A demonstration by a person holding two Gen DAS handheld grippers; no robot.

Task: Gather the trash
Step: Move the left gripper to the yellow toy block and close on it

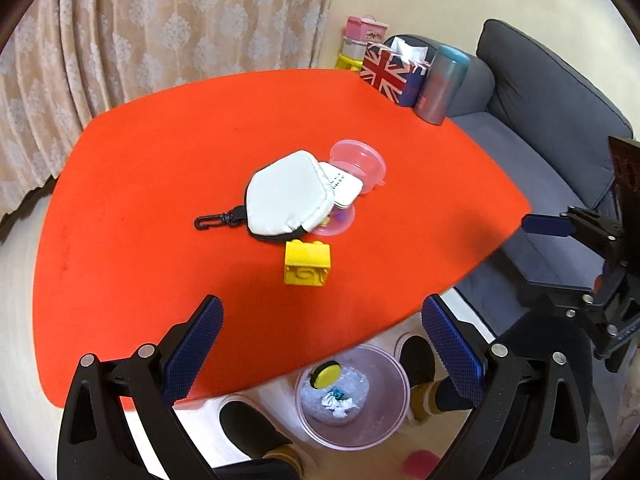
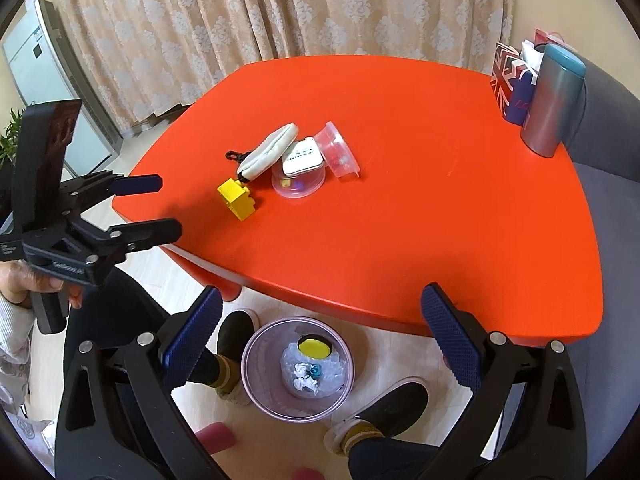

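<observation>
The trash bin [image 2: 298, 368], a clear pinkish tub on the floor, sits just below and between the right gripper [image 2: 320, 340]'s spread, empty jaws; inside lie a yellow disc [image 2: 315, 346] and crumpled paper [image 2: 305, 381]. The left gripper [image 1: 320, 344] hovers over the near edge of the red table [image 1: 160, 200], jaws wide apart and empty. Ahead of it stand a yellow block [image 1: 307, 262], then a white pouch [image 1: 288, 196] leaning on a white box [image 1: 344, 184] and clear plastic containers [image 1: 360, 162]. Far right of it: a tissue box [image 1: 394, 72] and tumbler [image 1: 440, 84].
</observation>
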